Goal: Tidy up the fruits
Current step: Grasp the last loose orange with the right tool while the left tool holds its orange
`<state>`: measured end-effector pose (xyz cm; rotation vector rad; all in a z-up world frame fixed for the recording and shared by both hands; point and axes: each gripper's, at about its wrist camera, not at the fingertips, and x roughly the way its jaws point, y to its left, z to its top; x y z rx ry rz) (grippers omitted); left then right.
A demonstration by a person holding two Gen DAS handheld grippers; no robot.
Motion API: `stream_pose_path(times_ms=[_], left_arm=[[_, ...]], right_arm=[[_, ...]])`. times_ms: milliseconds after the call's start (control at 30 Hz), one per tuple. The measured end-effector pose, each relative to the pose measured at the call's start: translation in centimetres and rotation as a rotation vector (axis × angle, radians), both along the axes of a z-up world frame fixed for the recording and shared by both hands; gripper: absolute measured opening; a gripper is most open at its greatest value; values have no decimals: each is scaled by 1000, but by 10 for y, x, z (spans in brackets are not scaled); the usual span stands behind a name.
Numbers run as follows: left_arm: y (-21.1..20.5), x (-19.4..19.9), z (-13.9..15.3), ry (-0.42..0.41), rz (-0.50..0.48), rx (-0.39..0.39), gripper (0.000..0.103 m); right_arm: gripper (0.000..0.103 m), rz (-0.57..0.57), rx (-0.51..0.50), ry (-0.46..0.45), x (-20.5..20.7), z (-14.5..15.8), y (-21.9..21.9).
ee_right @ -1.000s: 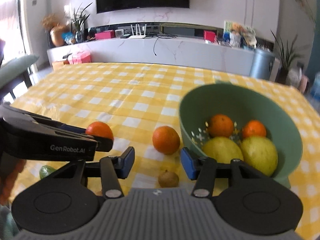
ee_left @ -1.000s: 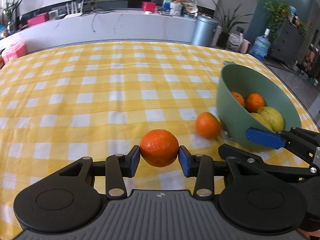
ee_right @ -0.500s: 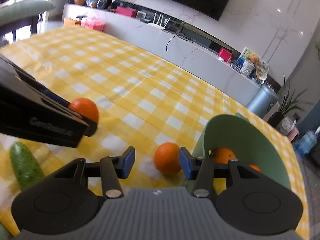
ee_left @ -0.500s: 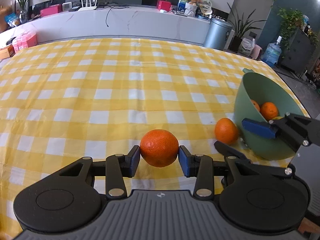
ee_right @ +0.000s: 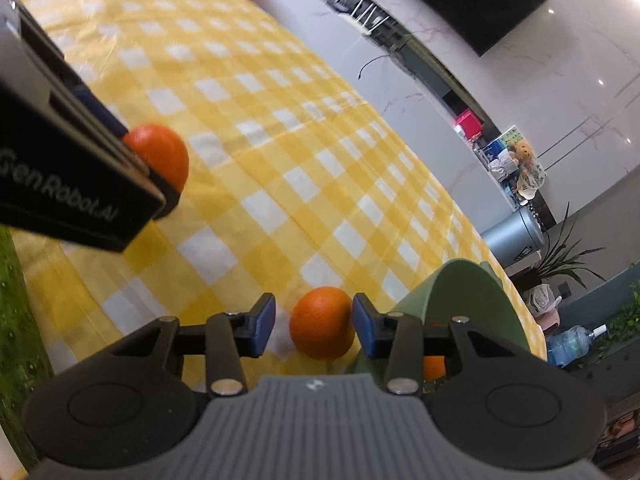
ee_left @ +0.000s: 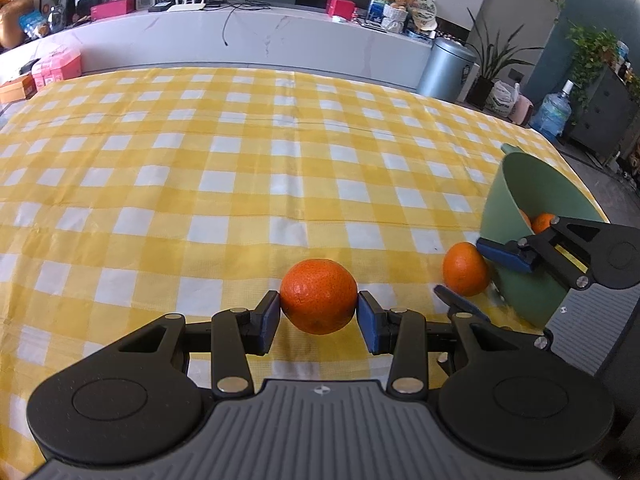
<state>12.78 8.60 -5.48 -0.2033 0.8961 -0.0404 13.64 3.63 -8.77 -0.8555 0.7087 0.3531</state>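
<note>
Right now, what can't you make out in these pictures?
- Bowl contents: left view, the right gripper mostly covers them; its jaws have just been closing around the loose orange.
- Green object: right view, cut off by the left edge, blurred.
- Shelf items: both views, too small.

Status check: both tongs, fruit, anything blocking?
Left tongs shut on orange. Right tongs closing round second orange, gap at one pad. Bowl crowds the far finger.

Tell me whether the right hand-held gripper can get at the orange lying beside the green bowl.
Probably yes: the right hand-held gripper already straddles that orange, jaws just closing, one pad touching. The green bowl crowds one side.
</note>
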Motion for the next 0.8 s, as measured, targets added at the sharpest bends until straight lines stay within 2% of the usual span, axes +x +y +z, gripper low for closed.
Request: stream_pose_path(times_ms=[167,333,467,633,800], left_arm=[[-1,0,0,0,-9,-2,47],[-1,0,0,-1,-8,-2,47],[-1,0,0,-3,-8,-2,47],[0,-2,3,-21,-20,-27,47],[-2,-8,17,-83,-56,-89,47]], right_arm=[[30,13,-61,-5,-1,-2,1],[29,25,-40,-4,-4,0,-3],[29,18,59,8,-9,15,-8],[29,-22,246,53,-12,40,-18],[29,-52,384,6,-25,74,-37]])
